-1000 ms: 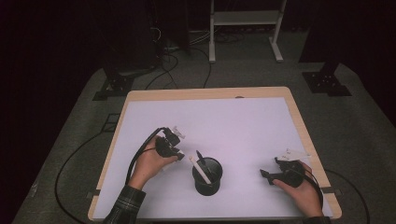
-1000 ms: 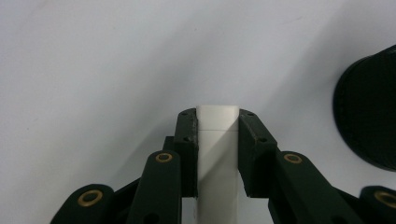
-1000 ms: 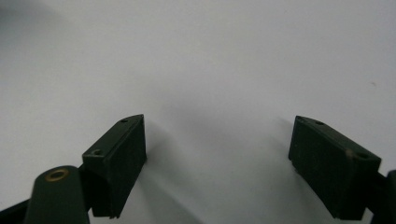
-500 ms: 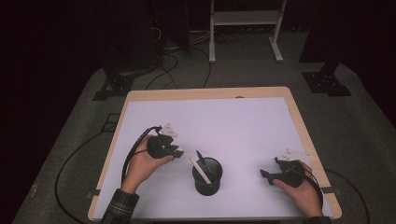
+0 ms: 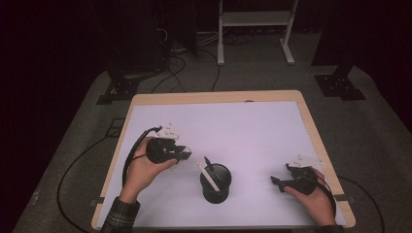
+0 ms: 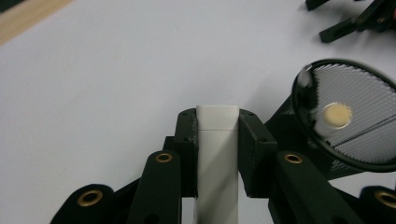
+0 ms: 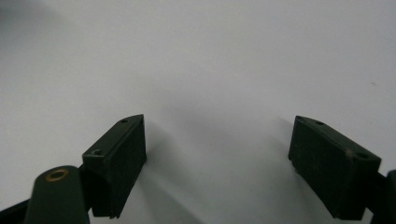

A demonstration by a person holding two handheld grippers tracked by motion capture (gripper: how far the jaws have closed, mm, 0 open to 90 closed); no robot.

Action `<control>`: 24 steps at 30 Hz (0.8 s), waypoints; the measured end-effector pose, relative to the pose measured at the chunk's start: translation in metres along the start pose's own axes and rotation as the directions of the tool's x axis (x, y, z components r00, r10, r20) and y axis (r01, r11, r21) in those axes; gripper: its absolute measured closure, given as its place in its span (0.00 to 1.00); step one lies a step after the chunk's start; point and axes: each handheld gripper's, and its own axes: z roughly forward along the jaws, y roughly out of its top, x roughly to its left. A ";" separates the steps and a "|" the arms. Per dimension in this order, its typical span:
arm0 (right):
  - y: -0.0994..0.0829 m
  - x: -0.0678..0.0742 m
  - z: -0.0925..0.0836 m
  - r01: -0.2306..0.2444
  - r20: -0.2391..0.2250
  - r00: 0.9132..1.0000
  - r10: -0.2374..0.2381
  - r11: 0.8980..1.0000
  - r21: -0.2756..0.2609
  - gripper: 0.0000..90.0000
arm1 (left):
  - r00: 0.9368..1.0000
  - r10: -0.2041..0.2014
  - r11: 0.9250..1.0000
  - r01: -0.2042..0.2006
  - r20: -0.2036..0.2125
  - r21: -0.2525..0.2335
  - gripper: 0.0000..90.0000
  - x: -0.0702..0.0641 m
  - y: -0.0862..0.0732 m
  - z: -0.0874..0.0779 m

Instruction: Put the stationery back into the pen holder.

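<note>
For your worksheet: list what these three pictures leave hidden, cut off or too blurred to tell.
- White bar held in the left hand-held gripper: its lower end is cut off by the bottom edge of the left gripper view.
- Mesh cup: in the high view its wall hides the lower ends of the white stick and dark pen.
- Right hand-held gripper: its body lies below the right gripper view's edge.

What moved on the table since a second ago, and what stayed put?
The left gripper, shut on a white bar, moved left, away from the black mesh cup. The cup kept its place with a white stick and a dark one inside. The right gripper stayed open, resting on the table.
</note>
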 end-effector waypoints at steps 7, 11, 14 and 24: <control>0.000 0.000 0.000 -0.001 0.000 1.000 0.001 1.000 0.000 0.20 | 1.000 0.025 0.998 -0.024 0.016 -0.061 0.79 -0.009 0.011 -0.013; 0.000 0.000 0.000 -0.001 0.000 1.000 0.001 1.000 0.001 0.20 | 0.999 0.035 0.994 -0.031 0.039 -0.109 0.79 -0.016 0.018 -0.020; 0.000 0.000 0.000 -0.001 0.000 1.000 0.001 1.000 0.001 0.20 | 0.996 0.053 0.989 -0.043 0.070 -0.144 0.79 -0.024 0.025 -0.024; 0.000 0.000 0.000 -0.002 0.000 1.000 0.002 1.000 0.001 0.20 | 0.983 0.105 0.981 -0.076 0.154 -0.180 0.79 -0.047 0.039 -0.017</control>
